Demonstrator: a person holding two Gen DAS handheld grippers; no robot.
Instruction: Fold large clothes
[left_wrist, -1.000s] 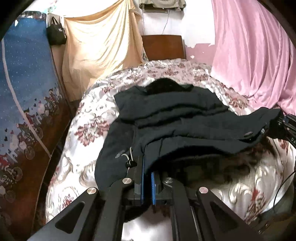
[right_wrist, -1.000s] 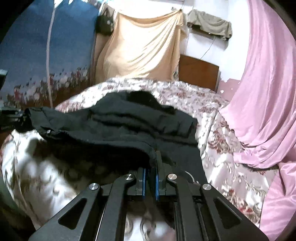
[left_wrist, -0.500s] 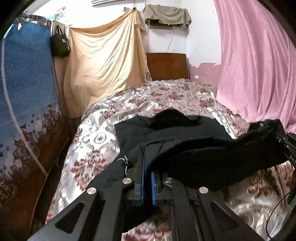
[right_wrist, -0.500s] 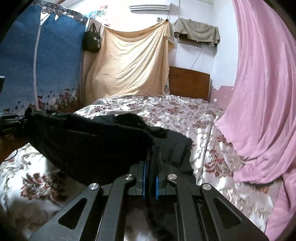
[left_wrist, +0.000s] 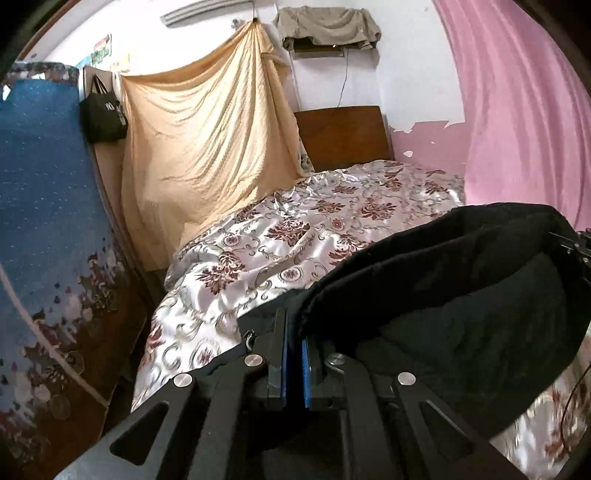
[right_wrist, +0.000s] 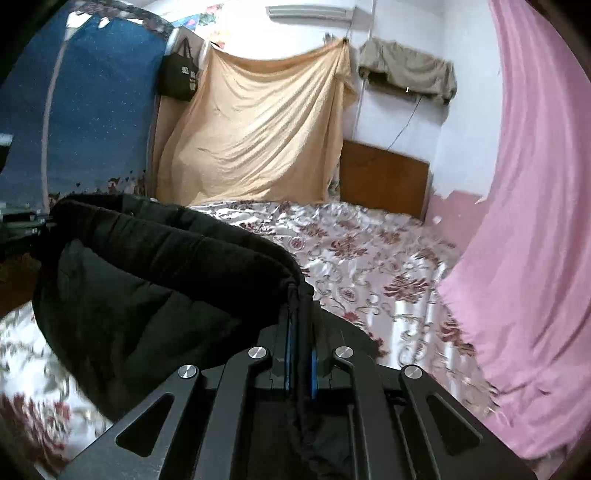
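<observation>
Above floral satin bed (left_wrist: 295, 236), thick black garment (left_wrist: 461, 295) is held aloft, clamped by left tongs (left_wrist: 293, 347) and right tongs (right_wrist: 300, 354); folding judged unfinished.

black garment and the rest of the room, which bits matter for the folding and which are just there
In the job:
black garment
left claw
right claw
floral bedspread

Just there:
tan sheet
pink curtain
black bag
headboard
</observation>
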